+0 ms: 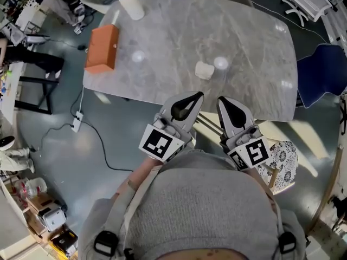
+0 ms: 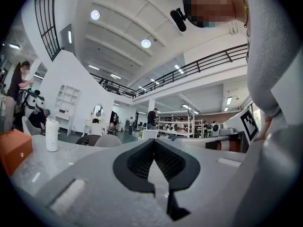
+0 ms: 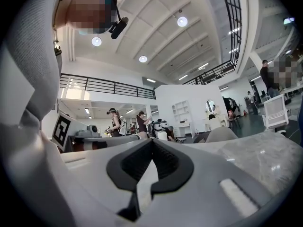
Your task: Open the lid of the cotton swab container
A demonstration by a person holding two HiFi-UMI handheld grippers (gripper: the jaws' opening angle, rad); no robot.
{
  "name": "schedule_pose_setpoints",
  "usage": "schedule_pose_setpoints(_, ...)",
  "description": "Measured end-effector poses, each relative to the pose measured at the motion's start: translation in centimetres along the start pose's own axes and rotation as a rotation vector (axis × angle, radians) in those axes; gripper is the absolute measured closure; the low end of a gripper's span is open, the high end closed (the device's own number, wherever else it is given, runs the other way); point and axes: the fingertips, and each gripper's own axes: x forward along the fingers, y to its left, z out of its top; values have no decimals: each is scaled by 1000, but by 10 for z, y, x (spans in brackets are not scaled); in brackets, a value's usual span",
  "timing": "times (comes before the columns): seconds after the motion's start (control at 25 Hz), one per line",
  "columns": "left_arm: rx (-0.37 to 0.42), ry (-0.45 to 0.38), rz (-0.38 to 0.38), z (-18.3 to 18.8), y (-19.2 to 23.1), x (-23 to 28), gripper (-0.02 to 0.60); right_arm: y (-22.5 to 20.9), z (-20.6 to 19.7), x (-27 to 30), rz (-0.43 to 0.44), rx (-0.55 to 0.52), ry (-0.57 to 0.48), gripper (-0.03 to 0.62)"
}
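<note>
The task is at its approach step: nothing on the counter (image 1: pixel 244 31) is touched yet. The left tongs (image 1: pixel 196 96) and the right tongs (image 1: pixel 221 99) hang side by side just short of the counter's near edge, pointing level across it. Each gripper view shows its jaws together with nothing between them: the left tongs (image 2: pixel 152 143) and right tongs (image 3: pixel 151 143) are both shut and empty.

The small pale object I take to be the cotton swab container (image 1: pixel 204 69) sits on the counter a short way ahead of the tips, roughly on the line between the two tongs and slightly nearer the left pair. Its lid is too small to make out, and neither gripper view shows it.

Next, both tongs must reach forward and part their jaws, probably one to steady the body and the other to catch the lid. An orange box (image 1: pixel 102 49) and a white lidded cup (image 1: pixel 130 4) lie well off ahead and left of the left tongs.
</note>
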Motion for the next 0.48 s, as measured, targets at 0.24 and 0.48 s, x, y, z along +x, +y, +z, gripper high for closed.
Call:
schedule_pose_setpoints(0.24,12,3,-13,4,28,22,583,-21,6,27,-16,-5,-14,595)
schedule_pose_setpoints(0.48,10,1,-18,6,60,36,583,-34,11,59,-28,-9,-27,595)
